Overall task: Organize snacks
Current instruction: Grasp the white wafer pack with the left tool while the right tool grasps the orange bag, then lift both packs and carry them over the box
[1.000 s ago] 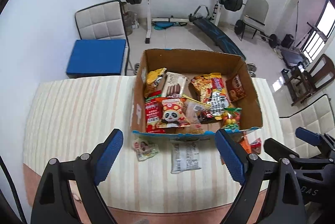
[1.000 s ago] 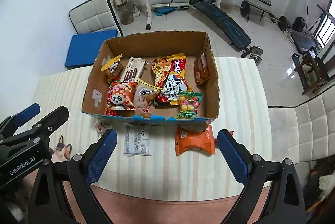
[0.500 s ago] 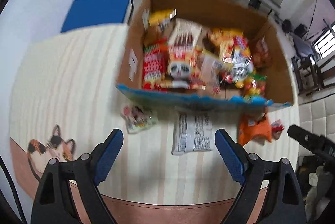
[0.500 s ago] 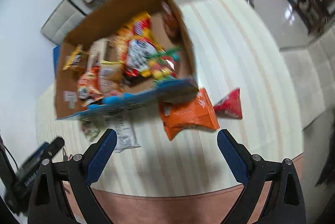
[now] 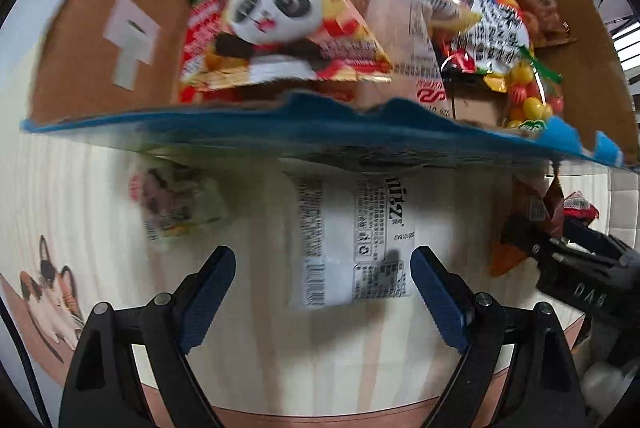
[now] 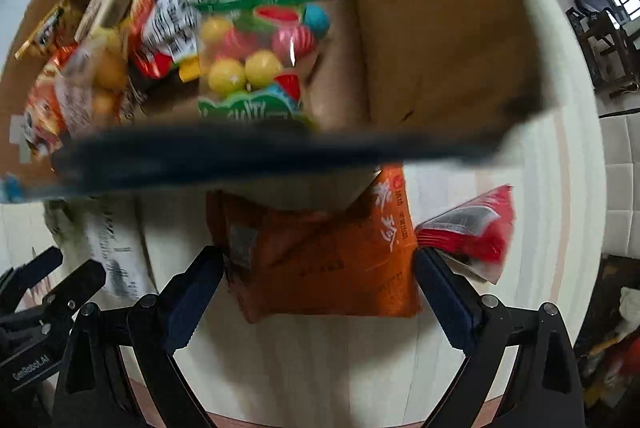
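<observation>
left wrist view: the left gripper (image 5: 322, 292) points down over the striped tablecloth (image 5: 72, 196), its blue pads spread wide with nothing pressed between them. the white packet (image 5: 348, 240) lies flat on the cloth between the two pads, clear of both. a small pale snack pack (image 5: 176, 204) lies to the left of it, near the blue front edge of the cardboard box (image 5: 96, 40). inside the box sit the panda bag (image 5: 280, 24), a noodle bag (image 5: 492, 28) and a clear bag of coloured candy balls (image 5: 532, 96). the right gripper's black body shows at the right edge.

right wrist view: the right gripper (image 6: 318, 292) also points down, jaws wide and just closing a little, pads not pressing on anything. the orange bag (image 6: 328, 260) lies on the cloth between the pads, its upper part tucked under the box's front wall. a red packet (image 6: 476, 228) lies just right of it, near the right pad. the candy bag (image 6: 256, 56) rests inside the box.
</observation>
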`<state>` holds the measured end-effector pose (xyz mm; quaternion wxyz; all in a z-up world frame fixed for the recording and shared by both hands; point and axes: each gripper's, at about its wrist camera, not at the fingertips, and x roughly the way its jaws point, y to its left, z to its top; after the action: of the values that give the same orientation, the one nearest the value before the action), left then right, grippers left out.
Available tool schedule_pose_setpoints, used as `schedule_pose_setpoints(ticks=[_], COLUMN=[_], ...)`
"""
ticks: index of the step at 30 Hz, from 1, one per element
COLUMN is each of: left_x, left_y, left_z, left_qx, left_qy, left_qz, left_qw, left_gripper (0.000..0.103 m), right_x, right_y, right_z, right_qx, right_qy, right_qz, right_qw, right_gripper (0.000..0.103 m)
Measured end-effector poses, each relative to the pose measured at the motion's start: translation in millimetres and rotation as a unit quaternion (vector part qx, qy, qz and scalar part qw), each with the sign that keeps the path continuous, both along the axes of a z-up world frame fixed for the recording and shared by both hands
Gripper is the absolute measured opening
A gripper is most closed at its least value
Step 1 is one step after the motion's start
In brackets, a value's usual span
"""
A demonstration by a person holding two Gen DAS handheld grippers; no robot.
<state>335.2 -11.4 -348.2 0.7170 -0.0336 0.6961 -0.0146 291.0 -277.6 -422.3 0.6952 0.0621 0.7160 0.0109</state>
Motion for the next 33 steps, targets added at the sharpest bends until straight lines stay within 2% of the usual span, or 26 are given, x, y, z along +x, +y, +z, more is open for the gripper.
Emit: schedule_pose_setpoints(ticks=[3,7,8,10,14,21,28,33], left_x=[4,3,1,-2,-14,-85,-157,-174], left_y=[-6,-11,-12,-14,-16,-15,-8,-12], left_z=[-10,-23,-25,-29,-27,-23,-22,-31], left_qx=[0.000,-0.020,-0.021,-0.021,-0.018,-0.005,-0.004,-0.001], left_qy=[0.012,0.022,0.021,0.024,0.017,0.033,0.061,0.063], left_qz=[-0.005,-0.003,-0.002,0.000,-0.002,-0.018,-0.017,-0.020], left_qw=[0.9999,0.9996,0.9996,0.9995,0.9997,0.9993,0.9980,0.9978], left_gripper=[0.090,0.089,0.081,0.072,0.069,0.065,0.061,0.061], right_x=[-3,-12,-14,-20,-35,-75,-128,-146], right_y=[2,1,1,2,5,13,20,26], right_z=[-4,-5,-5,-5,-5,-1,-8,-22], right_qx=[0.006,0.008,0.006,0.008,0.016,0.031,0.025,0.020], right_qy=[0.000,0.001,0.001,0.003,0.015,0.032,0.064,0.085], right_qz=[0.002,-0.001,0.000,0.001,0.003,0.013,0.030,0.027], right_qw=[1.000,1.000,1.000,1.000,1.000,0.999,0.997,0.996], right_gripper=[0.090,0.086,0.085,0.084,0.084,0.084,0.084,0.084])
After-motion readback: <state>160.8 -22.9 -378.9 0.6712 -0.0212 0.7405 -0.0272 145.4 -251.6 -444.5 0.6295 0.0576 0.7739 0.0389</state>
